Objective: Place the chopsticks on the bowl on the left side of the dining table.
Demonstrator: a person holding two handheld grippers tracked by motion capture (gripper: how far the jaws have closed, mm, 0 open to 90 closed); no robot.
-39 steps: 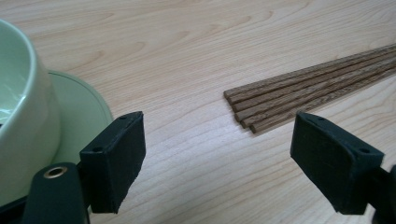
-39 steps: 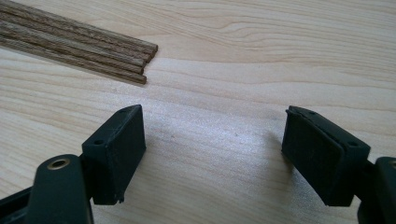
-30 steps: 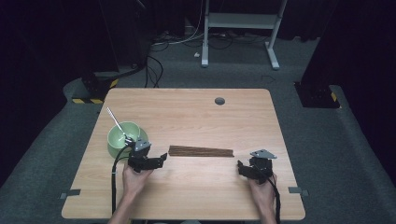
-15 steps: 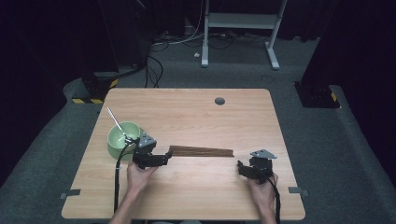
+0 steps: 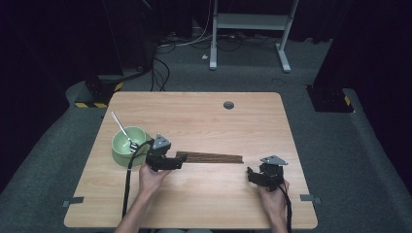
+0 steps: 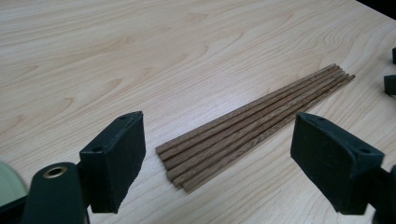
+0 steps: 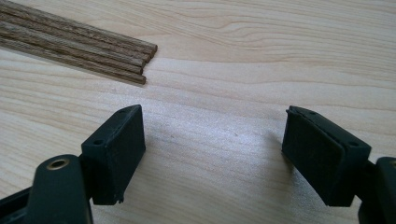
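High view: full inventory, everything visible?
table: 1, light wood, centre
bowl: 1, green, table's left side
spoon: 1, silvery, resting in the bowl
sticks: 1 bundle, count unclear, dark brown, flat on the table between the grippers
white frame: 1, floor beyond the table
left gripper: black, open, at the sticks' left end
right gripper: black, open, just off their right end

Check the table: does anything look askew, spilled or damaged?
Nothing stands out. The wooden sticks lie flat in a tidy row between the open left gripper and open right gripper. The green bowl sits upright with a utensil leaning in it.
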